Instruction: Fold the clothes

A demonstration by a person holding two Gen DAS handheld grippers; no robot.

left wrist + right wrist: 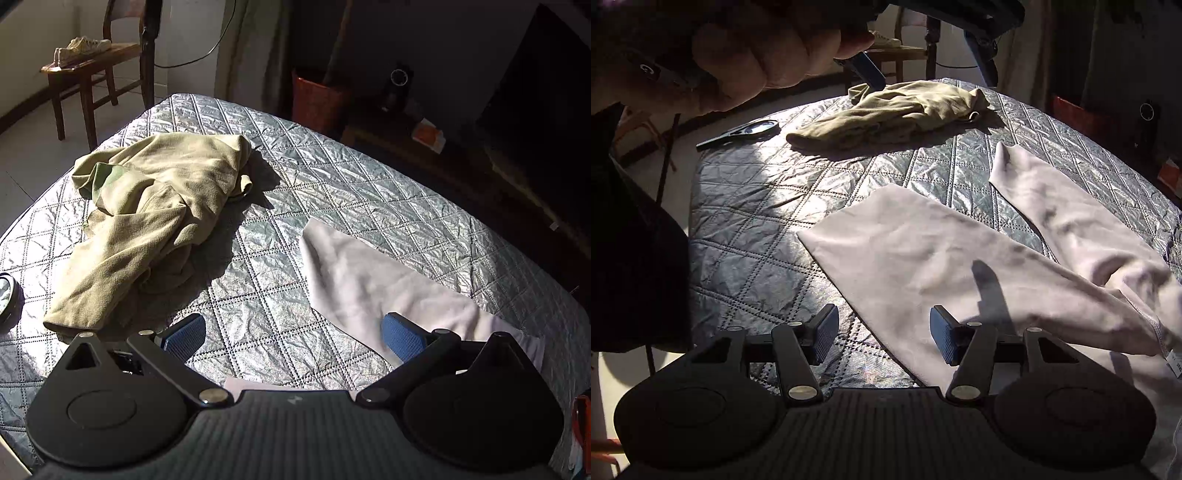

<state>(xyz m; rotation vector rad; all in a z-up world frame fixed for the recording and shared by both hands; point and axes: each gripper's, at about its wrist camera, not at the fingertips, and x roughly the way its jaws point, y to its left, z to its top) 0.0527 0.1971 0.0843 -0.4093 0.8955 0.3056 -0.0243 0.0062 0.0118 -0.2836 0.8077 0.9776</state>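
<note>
A pale grey garment [979, 258] lies spread on the quilted bed cover [746, 221], one sleeve [1052, 199] stretched toward the far right. The sleeve also shows in the left wrist view [369, 280]. A crumpled olive-green garment [147, 206] lies at the far left of the bed and shows in the right wrist view [894, 110]. My left gripper [293, 338] is open and empty above the cover, its right finger over the grey cloth. My right gripper [884, 332] is open and empty at the grey garment's near edge.
A magnifying glass [746, 133] lies on the bed's left side. A wooden chair [92, 66] with shoes on it stands beyond the bed. A red bin [317, 99] stands in the dark at the back. The person's hand [738, 48] holds the left gripper overhead.
</note>
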